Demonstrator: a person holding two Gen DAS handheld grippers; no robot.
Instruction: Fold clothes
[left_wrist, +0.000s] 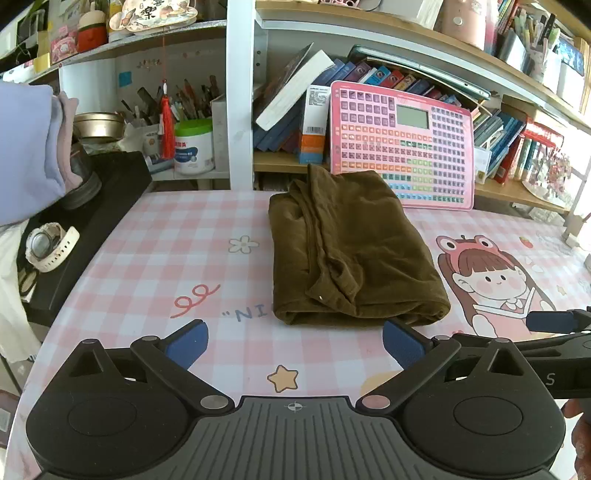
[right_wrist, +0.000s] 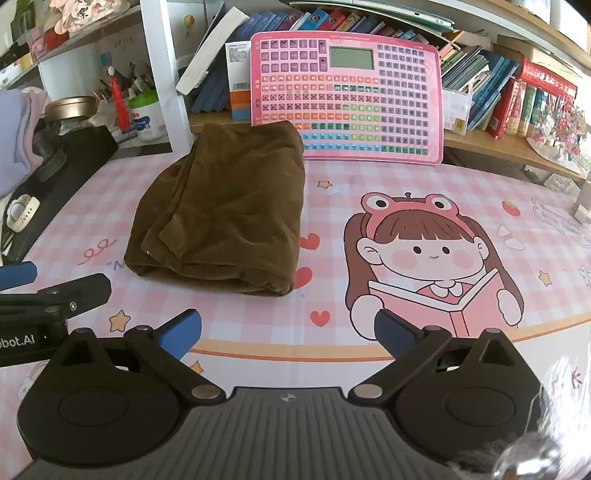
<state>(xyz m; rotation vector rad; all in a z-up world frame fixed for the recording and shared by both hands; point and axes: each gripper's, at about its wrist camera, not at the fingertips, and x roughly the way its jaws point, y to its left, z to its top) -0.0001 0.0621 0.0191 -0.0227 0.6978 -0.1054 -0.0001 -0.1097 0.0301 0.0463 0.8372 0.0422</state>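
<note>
A dark olive-brown garment (left_wrist: 351, 254) lies folded into a thick rectangle on the pink checked table mat (left_wrist: 159, 258); the right wrist view shows the same garment (right_wrist: 225, 210) left of centre. My left gripper (left_wrist: 295, 345) hovers open just in front of the garment's near edge, with nothing between its blue pads. My right gripper (right_wrist: 288, 334) is open and empty too, in front of and to the right of the garment. The right gripper's blue tip (left_wrist: 550, 321) shows at the right edge of the left wrist view. The left gripper's arm (right_wrist: 48, 295) shows at the left of the right wrist view.
A pink learning tablet (left_wrist: 402, 147) leans against the bookshelf (left_wrist: 491, 188) just behind the garment. A black box with a white watch (left_wrist: 51, 245) sits at the mat's left edge, with folded pale clothes (left_wrist: 33, 147) above it. A cartoon girl print (right_wrist: 432, 258) covers the mat's right part.
</note>
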